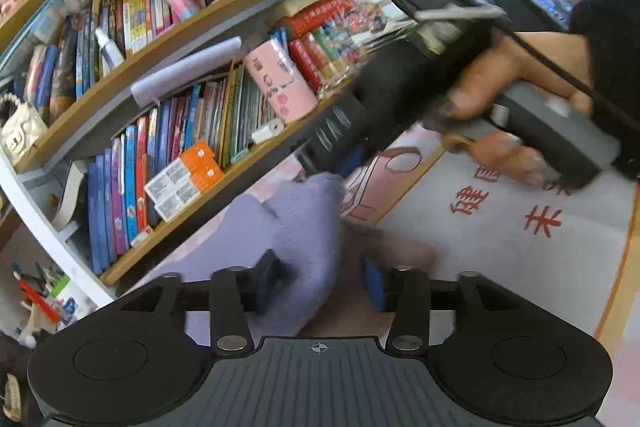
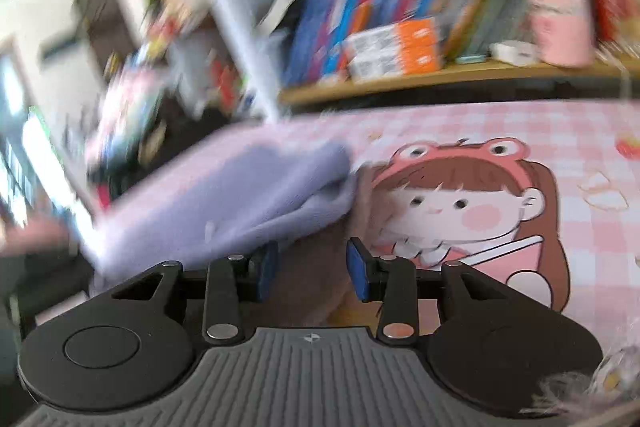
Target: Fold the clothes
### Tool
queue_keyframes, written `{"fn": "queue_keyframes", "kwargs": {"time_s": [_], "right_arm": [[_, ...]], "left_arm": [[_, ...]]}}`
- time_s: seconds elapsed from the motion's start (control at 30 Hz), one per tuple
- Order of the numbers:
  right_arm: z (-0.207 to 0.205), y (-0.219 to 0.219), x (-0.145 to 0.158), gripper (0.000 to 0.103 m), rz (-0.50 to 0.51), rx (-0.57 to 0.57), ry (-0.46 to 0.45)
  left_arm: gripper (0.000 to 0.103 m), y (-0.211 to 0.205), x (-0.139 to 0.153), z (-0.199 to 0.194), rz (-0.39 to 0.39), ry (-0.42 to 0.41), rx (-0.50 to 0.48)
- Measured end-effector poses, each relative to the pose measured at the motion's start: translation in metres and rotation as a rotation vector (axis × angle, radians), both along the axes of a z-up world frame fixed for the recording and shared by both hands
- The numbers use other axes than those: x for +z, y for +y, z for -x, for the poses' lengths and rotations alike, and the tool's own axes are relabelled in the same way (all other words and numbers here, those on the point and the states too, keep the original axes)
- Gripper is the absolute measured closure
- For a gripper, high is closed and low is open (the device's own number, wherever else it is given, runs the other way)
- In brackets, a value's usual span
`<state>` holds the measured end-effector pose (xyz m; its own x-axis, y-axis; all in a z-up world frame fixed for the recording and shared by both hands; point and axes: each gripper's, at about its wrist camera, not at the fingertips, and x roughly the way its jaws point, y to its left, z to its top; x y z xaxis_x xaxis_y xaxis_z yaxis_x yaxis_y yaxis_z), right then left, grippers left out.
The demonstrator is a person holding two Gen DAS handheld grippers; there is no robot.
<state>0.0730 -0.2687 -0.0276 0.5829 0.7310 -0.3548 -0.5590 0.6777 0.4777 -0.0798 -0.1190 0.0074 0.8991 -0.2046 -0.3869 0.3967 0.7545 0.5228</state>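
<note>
In the left wrist view the left gripper sits nearest, its two blue-padded fingers standing apart with a fold of the one lilac garment lying loosely between them; the pads do not press on it. The cloth is soft, fleecy and bunched, rising in a hump away from the fingers across the table, which wears a pale mat with red characters. At the far end of that hump the right gripper comes in from the upper right, held by one hand wrapped round its grey handle; its tip meets the garment's edge, though blur hides whether it pinches the cloth there. In the right wrist view the right gripper shows two blue pads set apart, with a brownish blurred surface in the gap and the lilac garment just left of the left pad, touching or nearly so; I cannot tell which. Beyond lies a pink checked tablecloth printed with one cartoon child in a frog hood. Farthest off stands a wooden bookshelf with three visible tiers crammed with books, two orange-and-white boxes stacked on the lowest tier, and one pink cylinder.
</note>
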Motion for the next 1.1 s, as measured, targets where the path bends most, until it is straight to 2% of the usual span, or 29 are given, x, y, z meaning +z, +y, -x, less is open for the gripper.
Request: {"fn": "queue_keyframes", "kwargs": {"time_s": [0.1,0.13,0.2,0.23,0.27,0.3,0.37,0.43,0.47,0.5,0.6,0.67,0.73,0.77,0.8,0.87,0.97,1.03,1.1], "right_arm": [[-0.013,-0.034,-0.004,0.058,-0.256,-0.094,0.115],[-0.016,-0.043,-0.006,0.057,-0.313,-0.106,0.153],[-0.019,-0.051,-0.008,0.056,-0.359,-0.116,0.209],[-0.02,-0.05,-0.009,0.055,-0.358,-0.108,0.224],[-0.021,-0.048,-0.009,0.055,-0.354,-0.094,0.237],[-0.021,-0.045,-0.009,0.055,-0.344,-0.076,0.249],[-0.02,-0.034,-0.011,0.056,-0.306,-0.045,0.266],[-0.018,-0.024,-0.014,0.07,-0.262,-0.035,0.275],[-0.017,-0.02,-0.015,0.086,-0.253,-0.03,0.28],[-0.017,-0.017,-0.018,0.09,-0.247,-0.023,0.285],[-0.018,-0.012,-0.022,0.093,-0.21,-0.028,0.294],[-0.019,-0.012,-0.026,0.093,-0.196,-0.04,0.307],[-0.021,-0.015,-0.03,0.092,-0.216,-0.039,0.326],[-0.021,-0.016,-0.032,0.087,-0.238,-0.03,0.337],[-0.022,-0.017,-0.033,0.075,-0.265,-0.018,0.349],[-0.022,-0.019,-0.034,0.065,-0.316,0.002,0.359],[-0.022,-0.02,-0.032,0.062,-0.35,0.018,0.362],[-0.022,-0.018,-0.032,0.061,-0.36,0.029,0.369],[-0.021,-0.013,-0.028,0.062,-0.32,0.032,0.35]], "left_arm": [[0.046,0.002,0.01,0.008,0.021,-0.021,-0.025],[0.047,0.002,0.011,0.009,0.014,-0.027,-0.024],[0.048,0.001,0.012,0.009,0.0,-0.04,-0.022],[0.05,0.001,0.012,0.01,-0.008,-0.046,-0.02],[0.061,0.0,0.011,0.008,-0.021,-0.046,-0.012],[0.077,-0.001,0.009,0.007,-0.032,-0.045,-0.005],[0.088,0.001,0.011,0.006,-0.012,-0.032,-0.012],[0.091,0.001,0.017,0.011,0.006,-0.061,-0.03],[0.091,0.0,0.02,0.014,0.0,-0.062,-0.049],[0.091,-0.003,0.019,0.014,-0.022,-0.046,-0.066],[0.091,-0.02,-0.005,0.01,-0.168,0.037,-0.101],[0.091,-0.024,-0.016,0.008,-0.181,0.051,-0.097],[0.089,-0.021,-0.012,0.008,-0.142,0.064,-0.099],[0.083,-0.017,-0.007,0.008,-0.117,0.073,-0.104],[0.079,-0.013,-0.002,0.008,-0.091,0.083,-0.11],[0.073,0.0,0.012,0.016,-0.02,0.097,-0.157],[0.073,0.024,0.035,0.028,0.1,0.101,-0.201],[0.073,0.042,0.048,0.028,0.169,0.087,-0.152],[0.074,0.061,0.05,0.018,0.219,0.08,-0.059]]}}
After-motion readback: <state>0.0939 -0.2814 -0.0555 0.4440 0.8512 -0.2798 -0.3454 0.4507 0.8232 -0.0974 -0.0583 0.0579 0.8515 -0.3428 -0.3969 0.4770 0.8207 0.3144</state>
